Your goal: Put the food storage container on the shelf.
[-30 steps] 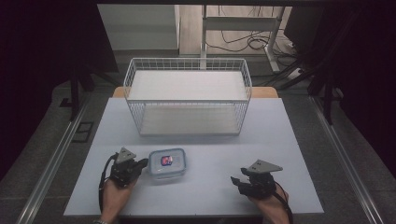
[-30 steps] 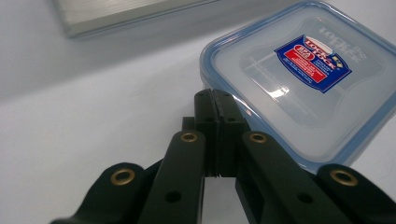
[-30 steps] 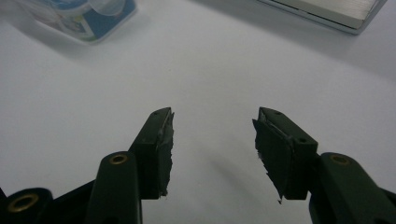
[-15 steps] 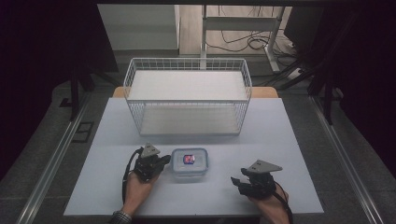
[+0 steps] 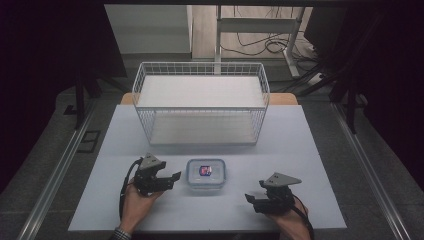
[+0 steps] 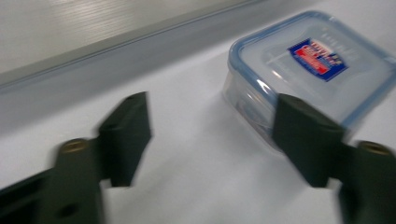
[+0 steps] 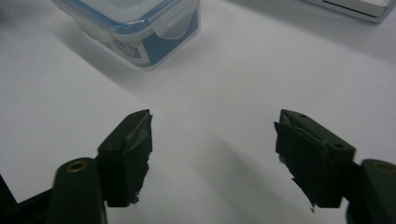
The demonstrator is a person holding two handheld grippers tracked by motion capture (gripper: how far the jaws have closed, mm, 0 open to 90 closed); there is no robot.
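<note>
The left gripper has travelled rightward along the near part of the bench, and the small clear plastic box with the blue-rimmed snap lid and red-and-blue label has gone along with it, from left of centre to about the middle of the white bench. Right now the box sits flat just in front of the white wire basket, lid up, with the left gripper's tips just beside its left side. From the left gripper view, its jaws are spread wide with nothing between them, and the box lies off to the right of the gap, its near corner behind the right jaw; whether they touch, I cannot tell through the blur. The right gripper rests well apart, lower right, jaws parted and empty too, the box up and left of them. The left is clearly nearer, so it looks the likelier one to shove or take hold.
</note>
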